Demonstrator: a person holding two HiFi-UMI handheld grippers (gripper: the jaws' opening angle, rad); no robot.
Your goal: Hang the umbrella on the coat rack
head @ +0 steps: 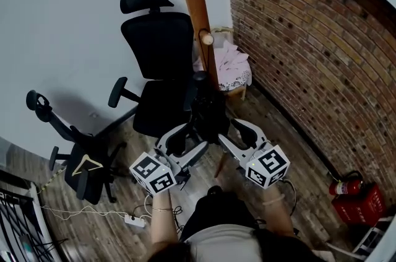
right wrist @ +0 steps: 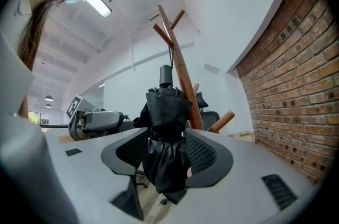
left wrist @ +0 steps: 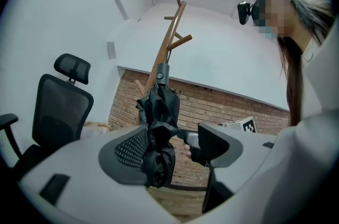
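A folded black umbrella [head: 207, 112] hangs upright beside the wooden coat rack [head: 195, 0], between my two grippers. A thin strap runs up from its top cap toward a peg on the coat rack [right wrist: 180, 64]. In the left gripper view the umbrella [left wrist: 159, 127] lies against one pad, with a clear gap to the other. My left gripper [left wrist: 169, 146] is open. In the right gripper view the umbrella [right wrist: 167, 133] sits between wide jaws. My right gripper [right wrist: 167, 151] is open. From the head view, the left gripper [head: 185, 140] and right gripper [head: 232, 134] flank the umbrella.
A black office chair [head: 158, 50] stands left of the rack. A second chair [head: 74, 155] is further left. The brick wall [head: 309, 50] runs along the right. A stool with pink cloth [head: 229, 65] sits behind the pole. A fire extinguisher [head: 346, 183] and a power strip [head: 133, 220] lie on the floor.
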